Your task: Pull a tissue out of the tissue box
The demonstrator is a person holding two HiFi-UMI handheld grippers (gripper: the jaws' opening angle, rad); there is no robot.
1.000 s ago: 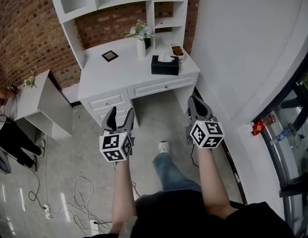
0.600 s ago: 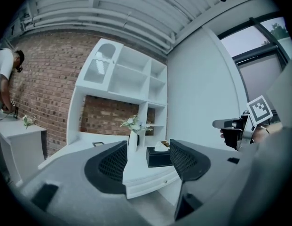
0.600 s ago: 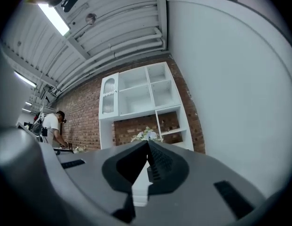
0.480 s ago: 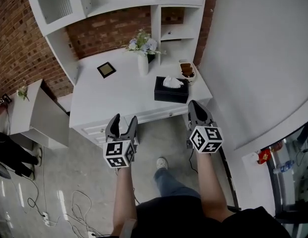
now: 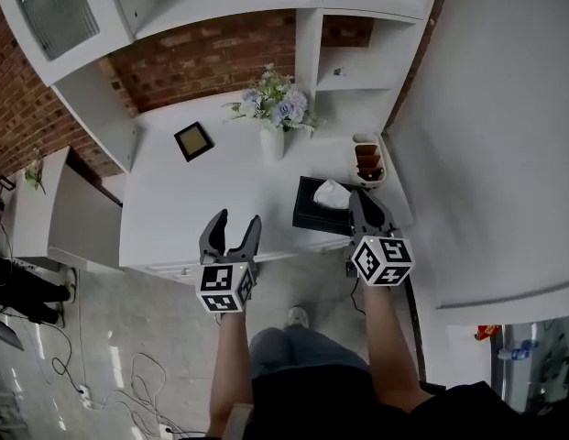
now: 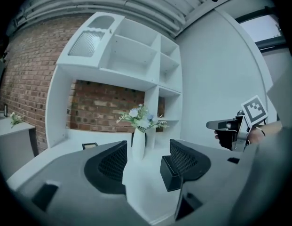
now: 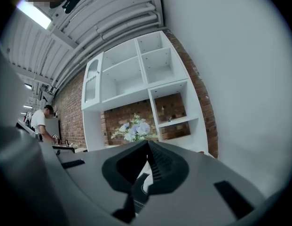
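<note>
Head view: we saw box [image 5: 310, 211] near desk [image 5: 165, 218] front edge, tissue [image 5: 332, 192] poking up. Right gripper [image 5: 365, 207] hovered just beside tissue; left gripper [image 5: 236, 225] well apart.

Left gripper view: jaws spread, empty. Vase [image 6: 138, 142] stood near box.

Right gripper view: jaws pressed together, empty. We judged that, unopened, they'd shove tissue in, and unheld box might lift.

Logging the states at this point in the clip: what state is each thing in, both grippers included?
left gripper: jaws apart, empty.
right gripper: jaws together, nothing gripped.
tissue box: on the desk, with a tissue sticking up from the top, not yet gripped.
vase: upright, holding flowers.
small dish: upright, something brown inside.
</note>
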